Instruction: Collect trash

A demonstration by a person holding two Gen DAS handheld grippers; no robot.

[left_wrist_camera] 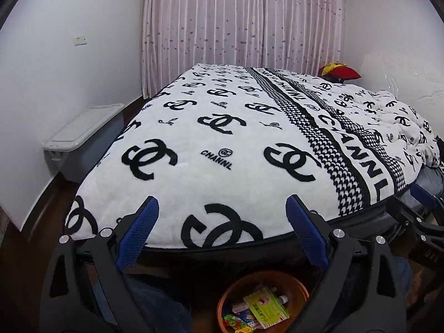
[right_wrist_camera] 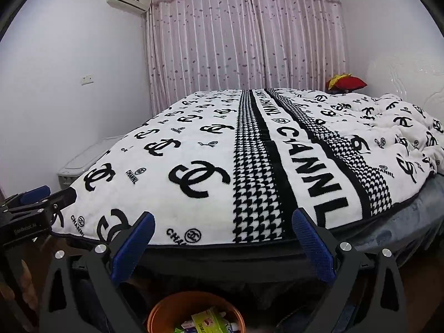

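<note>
An orange round bin [left_wrist_camera: 230,291] sits on the floor at the foot of the bed, below both grippers, and shows again in the right wrist view as the bin [right_wrist_camera: 158,309]. Inside it lie a green-and-yellow packet [left_wrist_camera: 266,308], small wrappers and a little bottle. My left gripper [left_wrist_camera: 223,212] is open over the bed's near edge with nothing between its blue pads. My right gripper [right_wrist_camera: 222,229] is open too, empty, at the same edge. The left gripper also appears at the left border of the right wrist view, the right gripper at the right border of the left wrist view.
A bed with a white blanket [left_wrist_camera: 222,138] printed with black logos fills the middle. A red and yellow cushion [left_wrist_camera: 340,72] lies at its far right. A pale plastic storage box [left_wrist_camera: 83,130] stands by the left wall. Pink curtains [right_wrist_camera: 244,41] hang behind.
</note>
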